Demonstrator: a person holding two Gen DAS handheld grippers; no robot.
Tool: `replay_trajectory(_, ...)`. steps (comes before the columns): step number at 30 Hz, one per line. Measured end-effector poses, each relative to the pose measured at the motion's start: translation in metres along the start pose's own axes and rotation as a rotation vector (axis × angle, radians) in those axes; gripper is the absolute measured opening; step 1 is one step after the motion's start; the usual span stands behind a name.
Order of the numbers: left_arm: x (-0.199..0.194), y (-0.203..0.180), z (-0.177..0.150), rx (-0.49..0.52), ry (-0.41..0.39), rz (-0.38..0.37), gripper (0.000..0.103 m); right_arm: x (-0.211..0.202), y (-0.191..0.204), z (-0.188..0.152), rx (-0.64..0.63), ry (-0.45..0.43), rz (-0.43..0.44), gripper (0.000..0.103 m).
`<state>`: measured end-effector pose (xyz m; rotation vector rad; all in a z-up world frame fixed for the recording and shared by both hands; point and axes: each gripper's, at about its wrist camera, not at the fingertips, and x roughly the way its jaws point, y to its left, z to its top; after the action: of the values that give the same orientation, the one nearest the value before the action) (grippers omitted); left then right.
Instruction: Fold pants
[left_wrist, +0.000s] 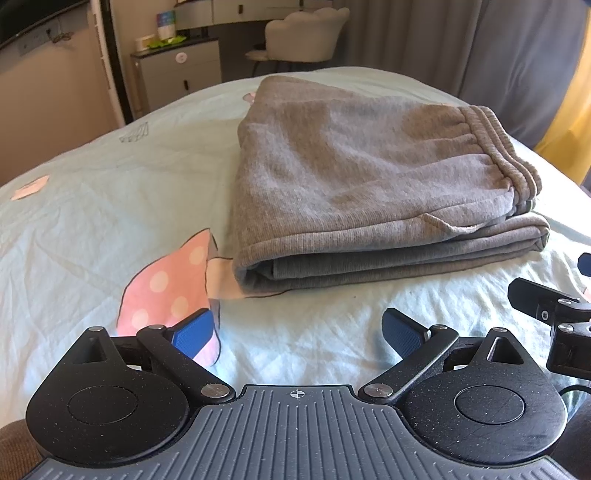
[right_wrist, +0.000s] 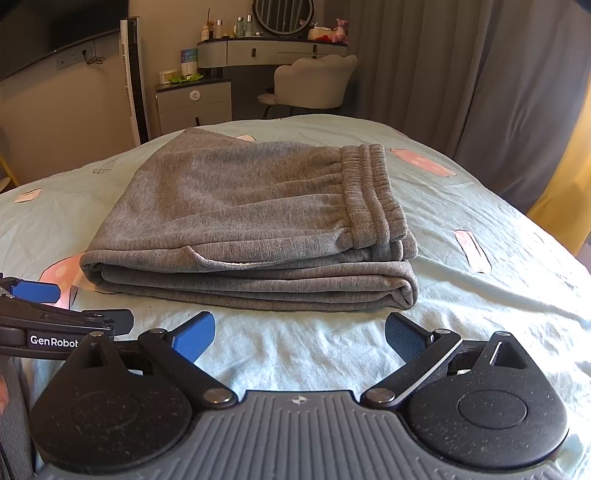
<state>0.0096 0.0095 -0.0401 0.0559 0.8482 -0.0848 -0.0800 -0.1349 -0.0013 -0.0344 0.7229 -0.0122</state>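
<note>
Since the pants (right_wrist: 251, 221) are already stacked in a neat grey bundle, they sit folded in several layers on the bed (right_wrist: 480, 295), about in the middle of the sheet, with the ribbed waistband (right_wrist: 373, 195) on top toward the right side and a pocket opening showing along the front edge.

Both grippers sit just short of the bundle, not touching it. The left gripper (left_wrist: 298, 334) has its blue pads spread wide with nothing between them, only sheet. Same deal with the right gripper (right_wrist: 300, 338), jaws wide and holding nothing. From the right wrist camera you can see the left one poking in at the side, and the only writing I can actually read is on it: "GenRobot" in white on the black body.

The sheet is pale mint with pink cartoon prints (left_wrist: 166, 288). Behind the bed there's a cream chair (right_wrist: 314, 81), a vanity (right_wrist: 273, 50) with a round mirror and some bottles whose labels are too small to read, and grey curtains (right_wrist: 461, 74).
</note>
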Motion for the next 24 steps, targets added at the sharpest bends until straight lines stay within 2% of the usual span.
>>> replay_trajectory(24,0.0013,0.0008,0.0011,-0.010,0.012,-0.019,0.101,-0.0006,0.0000,0.0003,0.002,-0.002,-0.002,0.099)
